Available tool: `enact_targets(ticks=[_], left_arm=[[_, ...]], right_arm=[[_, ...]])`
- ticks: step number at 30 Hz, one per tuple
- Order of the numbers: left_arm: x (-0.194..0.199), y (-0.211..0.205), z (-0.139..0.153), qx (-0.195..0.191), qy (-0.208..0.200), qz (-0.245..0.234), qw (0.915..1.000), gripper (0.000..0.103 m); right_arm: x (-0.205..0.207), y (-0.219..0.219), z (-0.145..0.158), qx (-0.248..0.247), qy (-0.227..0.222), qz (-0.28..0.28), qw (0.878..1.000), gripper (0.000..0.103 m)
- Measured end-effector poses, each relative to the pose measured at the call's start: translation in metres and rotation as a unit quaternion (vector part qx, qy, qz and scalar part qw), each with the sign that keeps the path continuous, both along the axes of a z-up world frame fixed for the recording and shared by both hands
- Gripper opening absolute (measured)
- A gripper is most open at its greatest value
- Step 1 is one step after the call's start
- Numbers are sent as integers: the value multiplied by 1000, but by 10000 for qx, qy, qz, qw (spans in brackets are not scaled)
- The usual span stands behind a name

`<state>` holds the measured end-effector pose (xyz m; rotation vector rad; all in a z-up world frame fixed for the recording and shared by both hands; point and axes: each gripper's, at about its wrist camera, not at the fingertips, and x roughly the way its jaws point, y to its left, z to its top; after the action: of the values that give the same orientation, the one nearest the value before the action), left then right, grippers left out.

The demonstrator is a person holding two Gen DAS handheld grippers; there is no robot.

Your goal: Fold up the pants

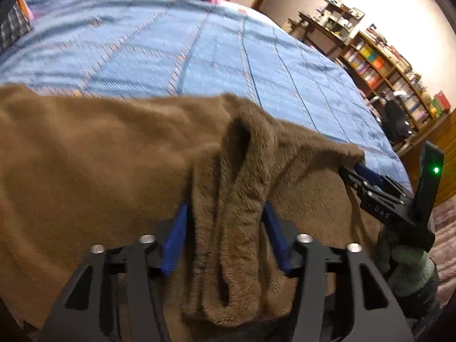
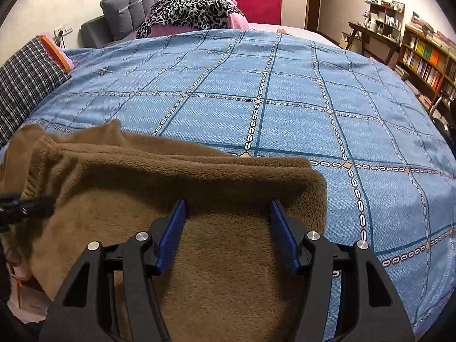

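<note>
Left gripper [image 1: 228, 213]: jaws half open, a bunched fleece ridge between the pads, not visibly pinched. Right gripper [image 2: 228, 213]: jaws part open over flat cloth, gripping nothing. Brown pants [image 2: 176, 176] lie on the blue bedspread [image 2: 285, 91]. Likely soft, thick, limp, light; best pinched at a folded edge or the waistband.

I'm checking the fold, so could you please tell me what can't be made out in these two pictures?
- Pants: waistband and leg ends, cut off by the lower edge in both views.
- Left tongs: whether the pads press on the bunched fold between them; its pile hides the contact.
- Right tongs: fingertips, sunk behind a fold of pants in the right view.
- Bedspread: its pattern, blurred in the left view.
</note>
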<state>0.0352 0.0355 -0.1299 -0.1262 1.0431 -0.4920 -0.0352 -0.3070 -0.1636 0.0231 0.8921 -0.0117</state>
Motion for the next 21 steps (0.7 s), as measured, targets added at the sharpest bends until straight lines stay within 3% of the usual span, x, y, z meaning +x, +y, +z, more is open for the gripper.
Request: enact_targets(ticks=[6, 11, 15, 21], left_arm=[[-5, 10, 37, -174, -617, 320, 9974, 59], [-8, -17, 52, -481, -839, -127, 9952, 59], [3, -47, 40, -467, -789, -436, 9948, 59], [30, -61, 1, -294, -616, -250, 9974, 58]], right_arm=[[1, 1, -1, -3, 5, -17, 10000, 62], [3, -1, -1, 34, 18, -11, 10000, 62], [5, -2, -2, 89, 50, -10, 9999, 62], [7, -9, -6, 282, 51, 15, 9996, 63]])
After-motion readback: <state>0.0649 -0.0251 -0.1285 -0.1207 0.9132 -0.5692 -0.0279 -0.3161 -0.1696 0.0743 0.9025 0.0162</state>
